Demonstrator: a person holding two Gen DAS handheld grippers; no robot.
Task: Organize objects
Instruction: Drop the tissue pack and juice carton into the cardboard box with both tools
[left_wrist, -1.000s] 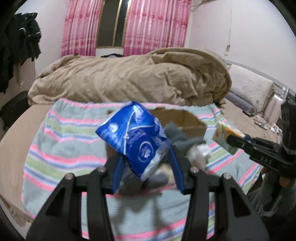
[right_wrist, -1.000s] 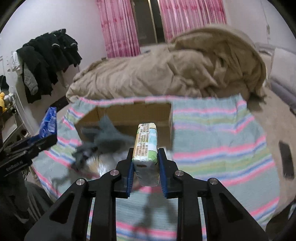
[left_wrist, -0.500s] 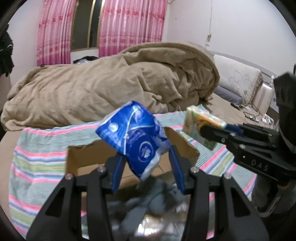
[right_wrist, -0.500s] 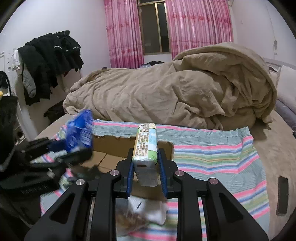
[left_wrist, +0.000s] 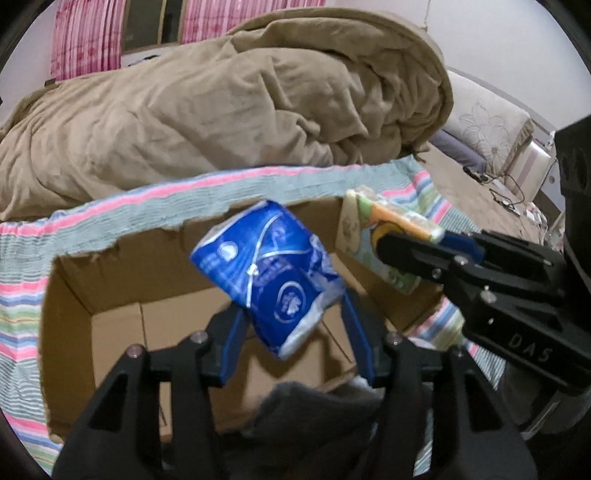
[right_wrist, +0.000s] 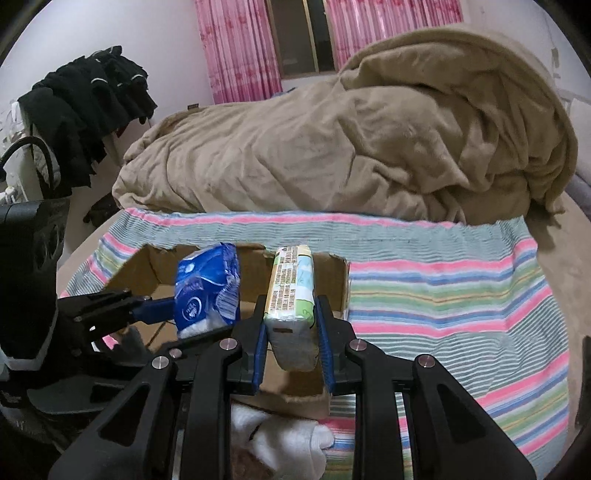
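My left gripper (left_wrist: 291, 314) holds a blue tissue packet (left_wrist: 266, 273) over the open cardboard box (left_wrist: 118, 280); the jaws look wide and only the left finger seems to touch it. It also shows in the right wrist view (right_wrist: 207, 288). My right gripper (right_wrist: 291, 321) is shut on a green and white tissue pack (right_wrist: 291, 295), held over the box's right part (right_wrist: 340, 280). That pack and gripper show at the right in the left wrist view (left_wrist: 388, 240).
The box sits on a striped blanket (right_wrist: 443, 288) on the bed. A grey garment (left_wrist: 314, 413) and white socks (right_wrist: 288, 435) lie at the box's near edge. A heaped tan duvet (right_wrist: 332, 147) fills the back. Dark clothes (right_wrist: 85, 103) hang at the left.
Both grippers moved forward and down over the box with their packs. The box now fills the view below them. The grey and white clothes now lie beneath the gripper bodies.
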